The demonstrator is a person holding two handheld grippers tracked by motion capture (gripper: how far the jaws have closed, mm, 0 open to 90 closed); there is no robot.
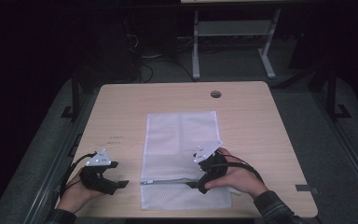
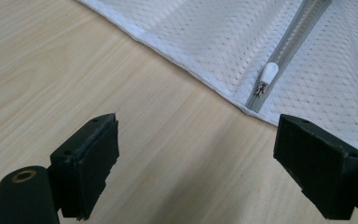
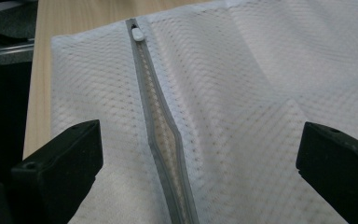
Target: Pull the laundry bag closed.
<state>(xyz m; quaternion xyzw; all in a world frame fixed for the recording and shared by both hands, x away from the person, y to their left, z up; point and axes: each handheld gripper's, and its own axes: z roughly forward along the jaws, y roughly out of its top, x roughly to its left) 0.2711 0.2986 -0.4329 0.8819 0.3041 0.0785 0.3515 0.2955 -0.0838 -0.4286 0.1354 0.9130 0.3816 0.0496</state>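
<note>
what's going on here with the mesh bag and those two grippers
A person works at a light wooden table with a gripper in each hand, on a flat white mesh laundry bag with a grey zipper. The right gripper hovers open over the zipper, which gapes partly open. The left gripper waits open on bare wood beside the bag's edge, near the small white zipper pull. Neither grips anything.

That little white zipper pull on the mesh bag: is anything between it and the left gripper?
Nothing visible. In the left gripper view, the white plastic zipper pull lies at the near end of the grey zipper on the white mesh bag. Bare light wooden table separates it from the left gripper, whose jaws stand open.
</note>
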